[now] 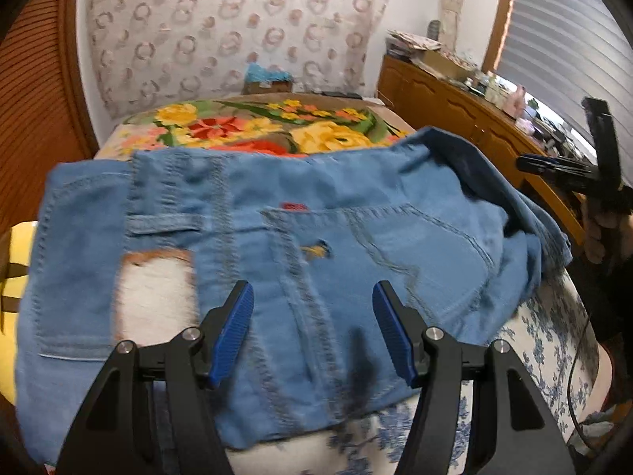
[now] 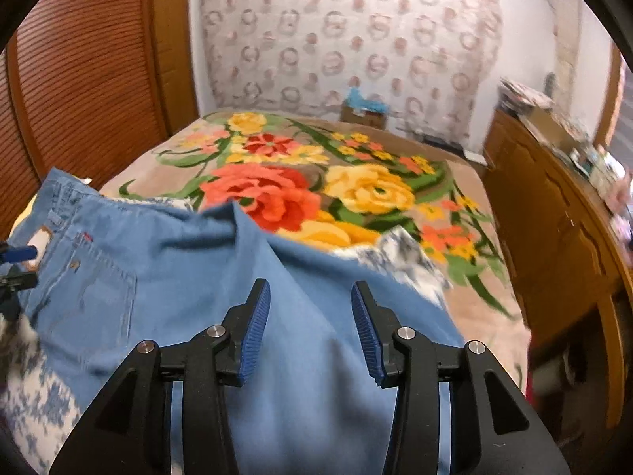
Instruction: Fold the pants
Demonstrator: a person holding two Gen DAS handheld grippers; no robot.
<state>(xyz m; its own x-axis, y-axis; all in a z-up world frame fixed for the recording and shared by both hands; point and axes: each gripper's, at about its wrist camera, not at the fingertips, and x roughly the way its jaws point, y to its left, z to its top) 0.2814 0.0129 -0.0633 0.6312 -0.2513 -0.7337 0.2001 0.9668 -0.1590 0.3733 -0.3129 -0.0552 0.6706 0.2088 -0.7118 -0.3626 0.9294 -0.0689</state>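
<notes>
Light blue jeans [image 1: 356, 206] lie spread across the bed, back side up, showing a back pocket [image 1: 419, 253], a small red tab and a pale waist label [image 1: 154, 297]. My left gripper [image 1: 312, 293] hovers open just above the seat of the jeans, with nothing between its blue pads. My right gripper [image 2: 310, 289] is open too, over a smooth fold of the jeans [image 2: 190, 261], and its pads touch no cloth. At the right edge of the left wrist view, a hand [image 1: 601, 233] holds the right gripper beyond the bunched denim.
The jeans rest on a blue-and-white floral cloth [image 1: 554, 336] over a bright flowered blanket [image 2: 356, 186]. A wooden dresser [image 2: 554, 229] with clutter on top runs along the right. A slatted wooden door [image 2: 79, 79] stands at the left, and a cardboard box [image 2: 364, 114] sits by the wall.
</notes>
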